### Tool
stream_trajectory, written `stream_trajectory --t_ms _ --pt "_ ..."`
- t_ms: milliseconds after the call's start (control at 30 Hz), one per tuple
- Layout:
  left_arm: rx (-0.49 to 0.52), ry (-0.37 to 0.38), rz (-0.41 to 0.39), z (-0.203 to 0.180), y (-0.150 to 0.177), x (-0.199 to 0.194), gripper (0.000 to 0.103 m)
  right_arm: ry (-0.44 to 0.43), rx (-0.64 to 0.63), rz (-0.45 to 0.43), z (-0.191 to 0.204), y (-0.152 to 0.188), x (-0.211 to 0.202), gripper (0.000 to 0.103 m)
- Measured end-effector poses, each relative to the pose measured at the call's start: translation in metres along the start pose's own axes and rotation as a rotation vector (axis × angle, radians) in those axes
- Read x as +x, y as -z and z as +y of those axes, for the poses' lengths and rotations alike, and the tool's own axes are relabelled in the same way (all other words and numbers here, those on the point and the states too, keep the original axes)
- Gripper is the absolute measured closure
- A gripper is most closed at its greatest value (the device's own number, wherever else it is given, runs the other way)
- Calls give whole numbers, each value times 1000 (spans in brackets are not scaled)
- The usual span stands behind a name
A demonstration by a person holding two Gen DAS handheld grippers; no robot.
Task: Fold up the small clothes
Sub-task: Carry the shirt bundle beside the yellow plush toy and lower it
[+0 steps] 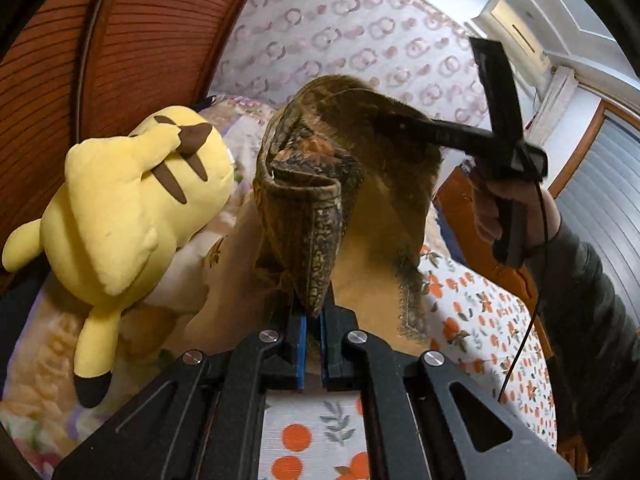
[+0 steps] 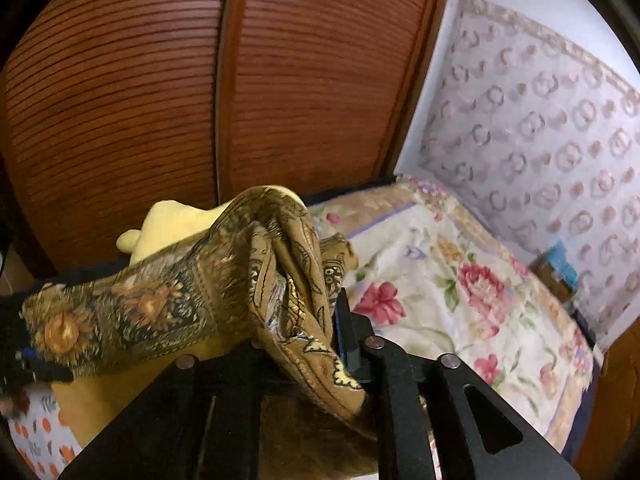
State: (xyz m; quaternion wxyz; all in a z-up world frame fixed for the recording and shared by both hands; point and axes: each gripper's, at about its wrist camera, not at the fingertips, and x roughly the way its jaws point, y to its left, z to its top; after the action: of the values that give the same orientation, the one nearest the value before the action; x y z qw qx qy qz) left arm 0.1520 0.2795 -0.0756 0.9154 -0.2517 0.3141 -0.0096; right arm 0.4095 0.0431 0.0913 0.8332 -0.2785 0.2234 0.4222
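A brown patterned cloth (image 1: 320, 168) hangs in the air, stretched between both grippers above the bed. My left gripper (image 1: 314, 320) is shut on one edge of the cloth, with blue pads showing on each side. My right gripper (image 1: 416, 124) is seen from the left wrist view at the upper right, shut on the far edge of the cloth. In the right wrist view the cloth (image 2: 256, 276) drapes over my right gripper (image 2: 320, 320) and hides its left finger. The cloth runs left to the left gripper (image 2: 24, 360).
A yellow plush toy (image 1: 128, 208) lies on the bed at the left. A sheet with orange fruit print (image 1: 480, 320) covers the near bed. A floral quilt (image 2: 460, 300) lies at the back. A wooden louvred wardrobe (image 2: 200, 80) and a patterned wall hanging (image 2: 540, 120) stand behind.
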Motion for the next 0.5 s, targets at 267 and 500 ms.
stream_trajectory --t_ms 267,500 --pt "19 -46 14 3 2 1 98 36 45 -25 -38 3 -6 47" --pt "31 -88 25 1 0 2 94 -5 65 -65 -31 48 -30 46"
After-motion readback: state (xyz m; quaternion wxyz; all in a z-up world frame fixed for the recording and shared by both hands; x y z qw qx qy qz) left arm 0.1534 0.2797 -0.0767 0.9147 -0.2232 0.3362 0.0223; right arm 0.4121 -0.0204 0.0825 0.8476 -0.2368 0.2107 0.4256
